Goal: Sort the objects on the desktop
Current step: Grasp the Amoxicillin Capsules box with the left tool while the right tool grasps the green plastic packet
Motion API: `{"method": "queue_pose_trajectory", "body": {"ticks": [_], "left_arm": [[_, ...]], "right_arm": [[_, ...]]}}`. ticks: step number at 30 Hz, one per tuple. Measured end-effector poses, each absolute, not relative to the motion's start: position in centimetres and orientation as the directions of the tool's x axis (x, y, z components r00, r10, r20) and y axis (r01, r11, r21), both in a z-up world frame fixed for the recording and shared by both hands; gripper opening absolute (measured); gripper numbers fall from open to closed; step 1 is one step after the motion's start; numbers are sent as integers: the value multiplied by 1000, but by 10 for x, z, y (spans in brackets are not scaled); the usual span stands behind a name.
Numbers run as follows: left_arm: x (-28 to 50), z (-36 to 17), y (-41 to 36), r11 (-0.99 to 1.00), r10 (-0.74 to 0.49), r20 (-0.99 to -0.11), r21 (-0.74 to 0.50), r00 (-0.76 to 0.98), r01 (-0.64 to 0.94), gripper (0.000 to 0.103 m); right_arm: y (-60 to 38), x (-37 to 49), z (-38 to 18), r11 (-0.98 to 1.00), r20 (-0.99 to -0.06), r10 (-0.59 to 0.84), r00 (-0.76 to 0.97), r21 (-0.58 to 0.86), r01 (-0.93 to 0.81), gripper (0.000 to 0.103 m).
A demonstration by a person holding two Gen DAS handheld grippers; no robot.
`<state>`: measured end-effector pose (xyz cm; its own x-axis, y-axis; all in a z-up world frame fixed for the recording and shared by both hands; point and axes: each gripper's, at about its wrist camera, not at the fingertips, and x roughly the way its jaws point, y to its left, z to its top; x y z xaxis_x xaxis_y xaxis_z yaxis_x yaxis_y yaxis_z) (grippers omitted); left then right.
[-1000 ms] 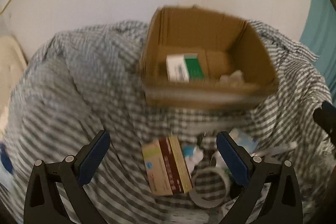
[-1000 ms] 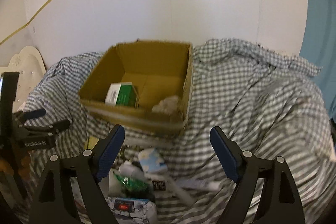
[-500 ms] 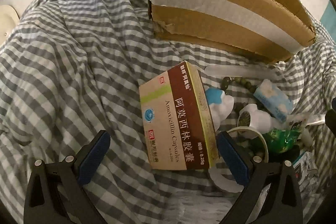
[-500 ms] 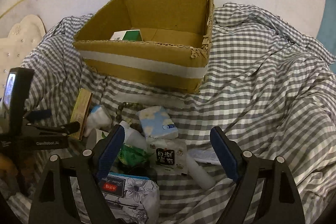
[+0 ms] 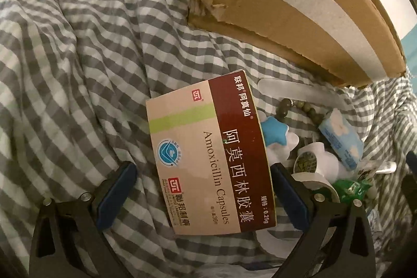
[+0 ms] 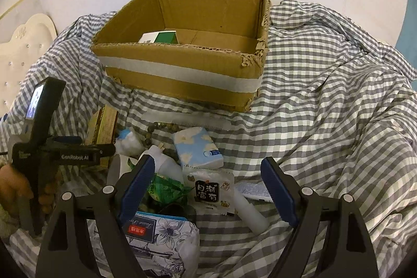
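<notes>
A tan and maroon amoxicillin box [image 5: 211, 147] lies on the checked cloth between the open jaws of my left gripper [image 5: 203, 189], its near end level with the fingertips. The open cardboard box [image 6: 182, 48] stands behind it and holds a green and white box [image 6: 161, 37]. My right gripper [image 6: 208, 186] is open and empty above a heap holding a blue tissue pack [image 6: 198, 150], a white snack sachet [image 6: 211, 190], a green wrapper [image 6: 166, 186] and a floral packet [image 6: 161, 236]. The left gripper shows at the left of the right wrist view [image 6: 101, 145].
A bead bracelet [image 5: 302, 108], a blue star toy [image 5: 273, 132], a small white bottle [image 5: 312, 160], a roll of tape [image 5: 320, 181] and a clear comb [image 6: 187, 120] lie in the heap. The cloth [image 6: 325, 108] is crumpled. A white headboard [image 6: 23, 43] is at left.
My left gripper has dropped lower and closed in on the amoxicillin box, which now looms larger between the jaws. My right gripper has lowered slightly toward the heap. Both stay open.
</notes>
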<state>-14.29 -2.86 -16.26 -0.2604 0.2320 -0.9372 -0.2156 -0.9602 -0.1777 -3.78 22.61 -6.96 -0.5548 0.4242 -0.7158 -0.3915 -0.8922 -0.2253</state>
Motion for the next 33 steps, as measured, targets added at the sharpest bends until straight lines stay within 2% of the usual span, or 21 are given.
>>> {"method": "queue_pose_trajectory", "body": {"ticks": [1,3,7,11,14,18,22,26,27,29,30,33], "left_arm": [[-142,-162,-29,-958,236,-937,-181,-257,-221,102],[-138,-160,-27,-947,268,-933,-209,-241,-246,85],[-128,-153,-29,-941,288,-929,-229,-232,-251,84],[-117,-133,-35,-956,249,-914,-179,-319,-233,83],[-109,-117,-37,-960,233,-890,-146,-392,-239,83],[-116,-119,-36,-962,207,-890,-110,-407,-249,83],[-113,-120,-32,-964,191,-894,-94,-406,-247,83],[-114,-120,-31,-964,181,-889,-76,-420,-254,83],[-113,-118,-32,-965,177,-888,-72,-424,-253,83],[-112,-117,-31,-966,173,-885,-68,-432,-249,83],[-111,-117,-30,-967,172,-883,-67,-436,-246,83],[-107,-110,-29,-969,166,-873,-58,-459,-240,83]], "right_arm": [[226,-38,-70,-892,-716,425,-554,-227,-391,84],[224,-38,-70,-898,-718,415,-559,-224,-380,84],[219,-40,-71,-915,-727,377,-574,-198,-350,83],[216,-45,-80,-944,-771,295,-564,-144,-297,83],[214,-53,-93,-946,-802,293,-520,-164,-279,83],[211,-65,-112,-948,-834,293,-467,-190,-254,82],[207,-77,-133,-948,-865,304,-399,-234,-216,57],[202,-79,-140,-948,-873,310,-376,-255,-190,45],[200,-78,-138,-947,-869,313,-382,-258,-189,39],[199,-75,-134,-946,-862,318,-395,-260,-195,35],[198,-73,-131,-946,-858,318,-403,-257,-199,29],[195,-64,-115,-943,-832,323,-451,-244,-225,26]]}}
